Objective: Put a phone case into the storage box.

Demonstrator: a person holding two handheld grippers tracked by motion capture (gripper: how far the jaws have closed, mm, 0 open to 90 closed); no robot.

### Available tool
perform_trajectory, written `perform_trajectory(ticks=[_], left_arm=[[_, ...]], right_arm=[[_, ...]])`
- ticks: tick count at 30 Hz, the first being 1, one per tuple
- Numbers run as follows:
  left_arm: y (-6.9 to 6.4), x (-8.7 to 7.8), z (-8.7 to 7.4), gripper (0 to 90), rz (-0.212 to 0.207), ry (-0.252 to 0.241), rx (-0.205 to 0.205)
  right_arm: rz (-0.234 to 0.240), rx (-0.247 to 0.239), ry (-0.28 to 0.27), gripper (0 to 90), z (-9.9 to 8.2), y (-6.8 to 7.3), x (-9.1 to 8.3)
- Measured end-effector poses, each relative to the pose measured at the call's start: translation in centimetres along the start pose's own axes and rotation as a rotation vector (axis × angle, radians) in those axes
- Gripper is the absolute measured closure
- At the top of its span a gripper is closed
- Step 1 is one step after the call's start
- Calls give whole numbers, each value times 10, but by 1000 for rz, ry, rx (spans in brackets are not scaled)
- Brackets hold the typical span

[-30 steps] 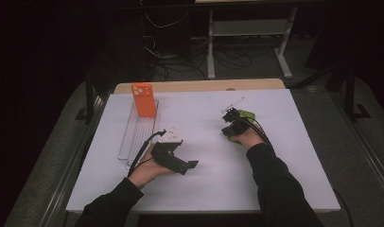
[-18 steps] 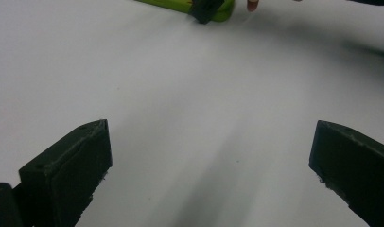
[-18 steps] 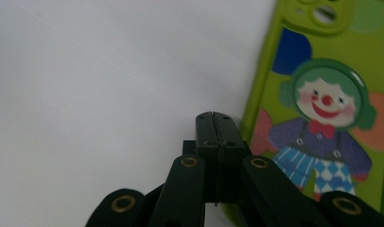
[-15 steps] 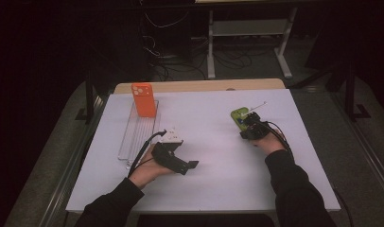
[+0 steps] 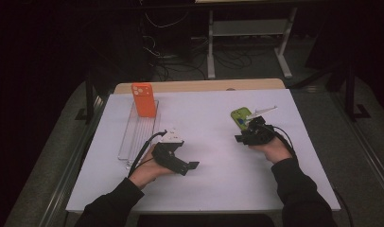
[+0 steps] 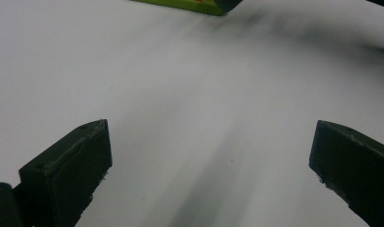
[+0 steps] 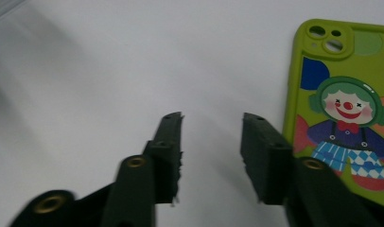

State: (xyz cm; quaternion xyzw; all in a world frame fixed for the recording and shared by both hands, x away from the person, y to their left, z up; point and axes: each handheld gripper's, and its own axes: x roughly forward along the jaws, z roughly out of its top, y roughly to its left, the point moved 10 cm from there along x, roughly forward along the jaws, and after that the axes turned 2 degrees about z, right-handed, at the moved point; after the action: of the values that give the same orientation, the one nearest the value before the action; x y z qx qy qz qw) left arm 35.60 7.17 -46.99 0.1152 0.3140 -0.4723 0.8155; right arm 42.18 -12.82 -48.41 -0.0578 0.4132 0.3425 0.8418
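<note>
A green phone case (image 7: 344,104) printed with a clown lies flat, back up, on the white table (image 5: 213,189), right of centre (image 5: 240,115). My right gripper (image 5: 240,138) sits just in front of it. Its jaws (image 7: 211,123) have just been opening and hold nothing; the case lies beside the right-hand jaw, not between the two. An orange phone case (image 5: 144,99) stands upright at the far end of a clear rack (image 5: 133,137) on the left. My left gripper (image 5: 192,166) rests low over the table, jaws (image 6: 211,142) wide apart over bare surface, with the green case's edge (image 6: 180,4) far ahead.
The clear rack runs along the table's left side, with free slots in front of the orange case. A wooden strip (image 5: 199,86) borders the far edge. Beyond it, cables and a metal stand (image 5: 249,42) sit in the dark.
My right gripper has drawn back to the right and towards the person, and its jaws have gone from shut to open. The green case now lies uncovered on the table. The left hand has stayed put.
</note>
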Motion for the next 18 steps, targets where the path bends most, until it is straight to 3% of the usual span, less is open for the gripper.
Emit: perform_trajectory(ticks=[10, 15, 18], left_arm=[[-1, 0, 0, 0, -5, -9, -5], [0, 0, 0, 0, 0, -9, 7], [-2, 1, 1, 0, -2, -19, -10]], right_arm=[[15, -41, -103, 152, -12, 17, -28], [17, -87, -125, 10, -27, 30, -33], [28, -101, -116, 0, -38, 38, -34]])
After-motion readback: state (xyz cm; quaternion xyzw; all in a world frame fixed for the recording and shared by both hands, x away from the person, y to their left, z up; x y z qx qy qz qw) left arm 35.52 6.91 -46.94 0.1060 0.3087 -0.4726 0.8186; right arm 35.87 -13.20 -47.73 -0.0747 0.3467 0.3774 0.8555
